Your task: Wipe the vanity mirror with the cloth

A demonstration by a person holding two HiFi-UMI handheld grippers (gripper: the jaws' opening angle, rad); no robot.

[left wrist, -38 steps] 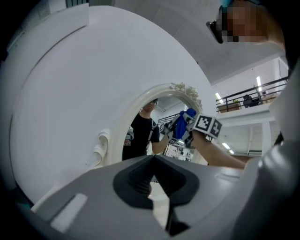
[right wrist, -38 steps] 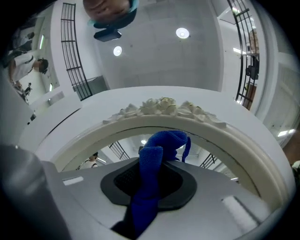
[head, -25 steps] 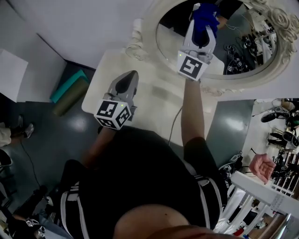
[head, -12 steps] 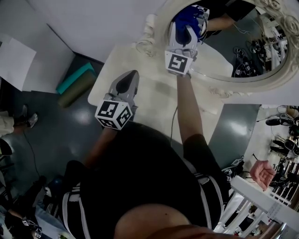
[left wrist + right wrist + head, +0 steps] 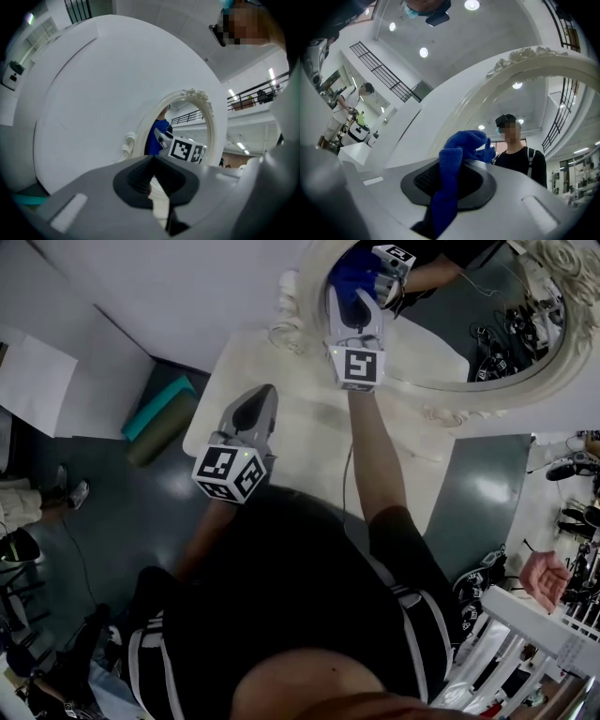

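Observation:
The oval vanity mirror [image 5: 469, 324] in its ornate cream frame [image 5: 489, 388] stands at the back of a cream vanity table [image 5: 291, 442]. My right gripper [image 5: 354, 287] is raised to the glass near the mirror's left edge, shut on a blue cloth [image 5: 345, 270] bunched at its tips. In the right gripper view the blue cloth [image 5: 464, 143] hangs clamped between the jaws of the right gripper [image 5: 449, 165], with the mirror frame [image 5: 543, 65] arching above. My left gripper [image 5: 264, 392] hovers over the table's left part, shut and holding nothing. In the left gripper view, beyond the left gripper [image 5: 152, 161], stands the mirror [image 5: 187, 124].
Teal and olive rolled mats [image 5: 155, 413] lie on the dark floor left of the table. A white rack [image 5: 530, 624] and another person's hand [image 5: 544, 573] are at the lower right. A cable [image 5: 345, 486] hangs off the table's front. A white wall backs the mirror.
My right gripper has carried the blue cloth leftward across the glass, from the mirror's middle to near its left edge. The left gripper has stayed where it was.

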